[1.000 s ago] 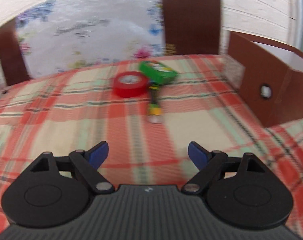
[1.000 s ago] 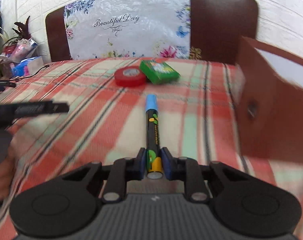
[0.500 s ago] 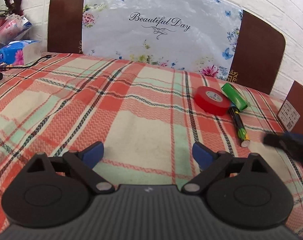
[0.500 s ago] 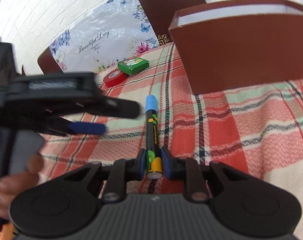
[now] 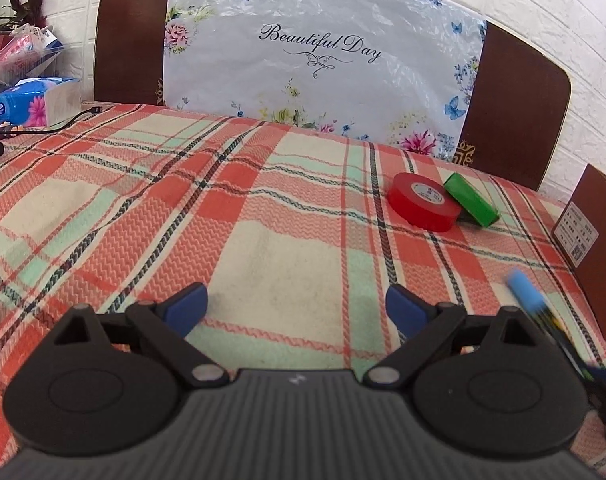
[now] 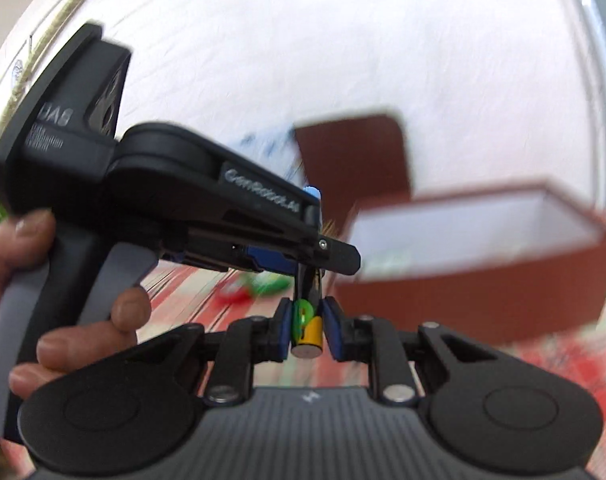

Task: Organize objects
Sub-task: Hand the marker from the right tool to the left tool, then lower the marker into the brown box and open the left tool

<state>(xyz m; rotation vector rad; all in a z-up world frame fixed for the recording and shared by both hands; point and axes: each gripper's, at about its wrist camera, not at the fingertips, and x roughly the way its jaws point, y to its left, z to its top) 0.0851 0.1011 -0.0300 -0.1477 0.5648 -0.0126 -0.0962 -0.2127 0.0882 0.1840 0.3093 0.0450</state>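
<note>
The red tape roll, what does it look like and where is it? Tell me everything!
The red tape roll is a round, glossy, plastic-looking ring with a white label in its middle. It lies flat on the checked tablecloth, far from both hand-held grippers. A green box sits right beside it; whether they touch cannot be told.

Domestic room, likely a dining area. Worktop covered by a red, cream and green plaid cloth (image 5: 239,208). Directly ahead of the left tool, a brown wooden chair back (image 5: 131,40) draped with a floral "Beautiful Day" plastic sheet (image 5: 323,64). White brick-pattern wall (image 5: 563,8) behind it. Far left of the tool: a tissue pack (image 5: 27,102), bagged household items, a dark-leaved plant (image 5: 25,0).
</note>
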